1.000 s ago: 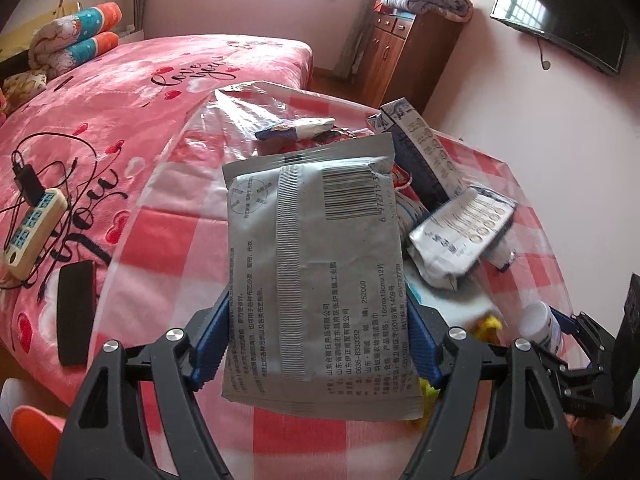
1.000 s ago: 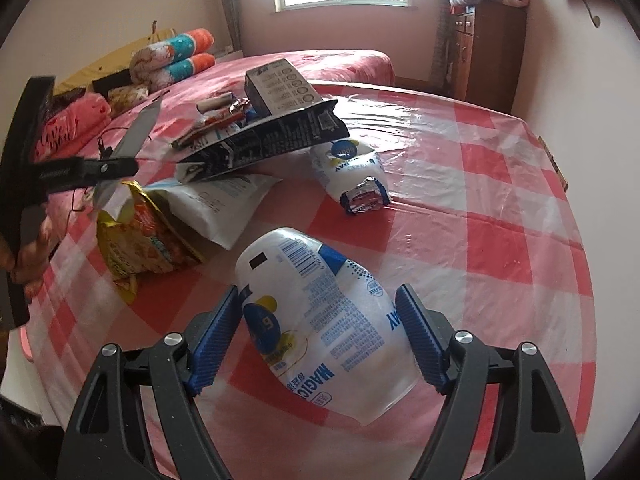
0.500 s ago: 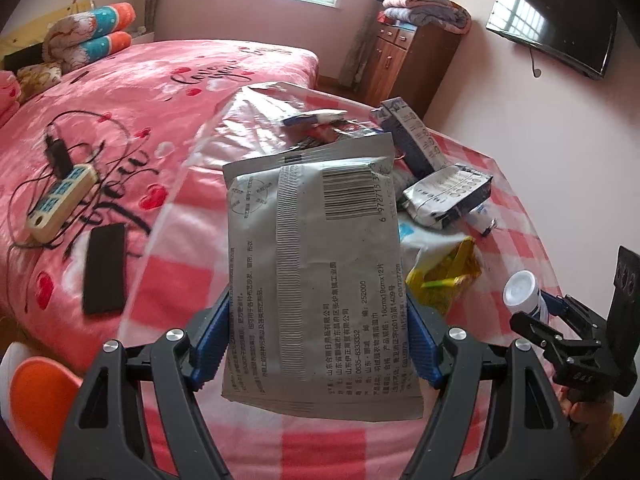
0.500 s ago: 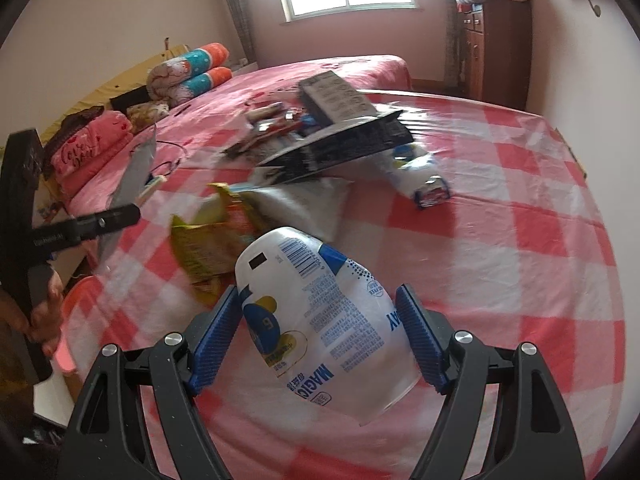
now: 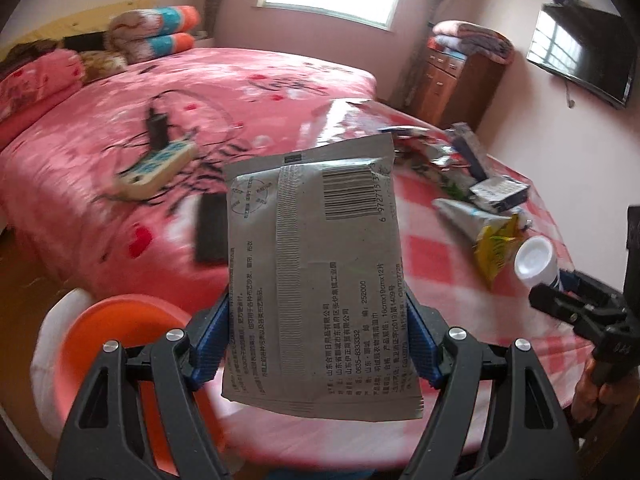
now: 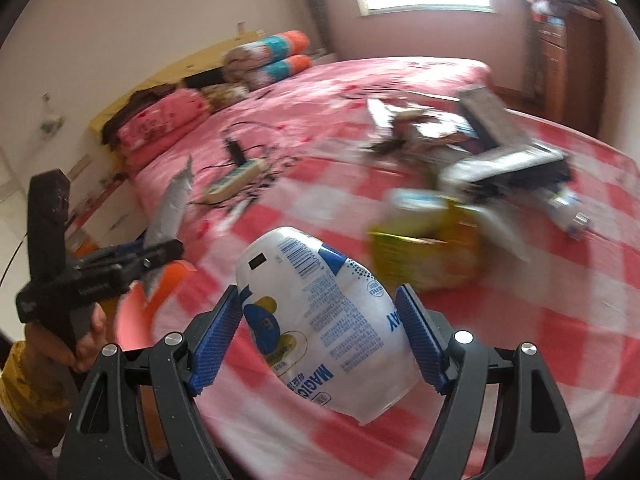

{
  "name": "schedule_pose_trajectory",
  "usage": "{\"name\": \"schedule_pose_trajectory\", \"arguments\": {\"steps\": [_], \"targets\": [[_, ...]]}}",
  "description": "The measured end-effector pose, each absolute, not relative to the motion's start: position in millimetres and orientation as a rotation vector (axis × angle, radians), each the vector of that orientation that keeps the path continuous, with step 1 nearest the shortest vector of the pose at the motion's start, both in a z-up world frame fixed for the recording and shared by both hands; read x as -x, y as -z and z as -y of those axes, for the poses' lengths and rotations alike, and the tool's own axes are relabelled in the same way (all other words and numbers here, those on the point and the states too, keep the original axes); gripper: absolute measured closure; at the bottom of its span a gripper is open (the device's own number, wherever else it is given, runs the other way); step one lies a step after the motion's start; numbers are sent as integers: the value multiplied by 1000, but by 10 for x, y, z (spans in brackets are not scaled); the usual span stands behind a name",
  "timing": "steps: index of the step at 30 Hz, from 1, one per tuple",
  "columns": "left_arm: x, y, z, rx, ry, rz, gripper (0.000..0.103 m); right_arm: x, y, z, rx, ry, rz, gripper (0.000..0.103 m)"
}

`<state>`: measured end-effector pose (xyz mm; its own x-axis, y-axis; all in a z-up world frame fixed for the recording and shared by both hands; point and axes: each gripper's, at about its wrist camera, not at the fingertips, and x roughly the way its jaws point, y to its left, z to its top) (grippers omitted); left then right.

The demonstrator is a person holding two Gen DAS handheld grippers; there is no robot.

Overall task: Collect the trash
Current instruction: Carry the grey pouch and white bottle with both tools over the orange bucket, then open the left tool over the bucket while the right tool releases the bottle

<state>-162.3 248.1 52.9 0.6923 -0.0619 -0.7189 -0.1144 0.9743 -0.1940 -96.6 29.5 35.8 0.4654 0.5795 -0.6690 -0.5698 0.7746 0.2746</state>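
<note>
Two labels: cup [image 6: 320, 320] reads "MAGIC"; packet [image 5: 316, 280] shows barcode.

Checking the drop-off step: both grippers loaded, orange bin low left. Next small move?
Probably carry the grey packet in the left gripper over the orange bin, then release. The bin sits just left of it, below the table edge; the right gripper holds a white wrapper.

My grey matt printed foil-like packet [image 5: 316, 280] looks creased; my white glossy plastic bottle [image 6: 320, 312] smooth; the red-checked tablecloth [image 6: 560, 320] shiny.
</note>
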Motion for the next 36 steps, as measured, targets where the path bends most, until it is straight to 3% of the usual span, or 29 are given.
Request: {"name": "schedule_pose_trajectory", "arguments": {"steps": [18, 21, 23, 36], "targets": [[2450, 63, -3717, 373, -324, -860, 27, 1280, -5, -2309, 181, -1082, -942, 25], [2474, 170, -3787, 349, -372, -874, 24, 1321, 65, -2520, 187, -1137, -959, 23], [2460, 227, -3816, 336, -400, -889, 20, 1325, 107, -2636, 193, -1129, -953, 12], [2468, 115, -3865, 257, -516, -813, 17, 1179, -44, -2065, 39, -1037, -852, 10]]}}
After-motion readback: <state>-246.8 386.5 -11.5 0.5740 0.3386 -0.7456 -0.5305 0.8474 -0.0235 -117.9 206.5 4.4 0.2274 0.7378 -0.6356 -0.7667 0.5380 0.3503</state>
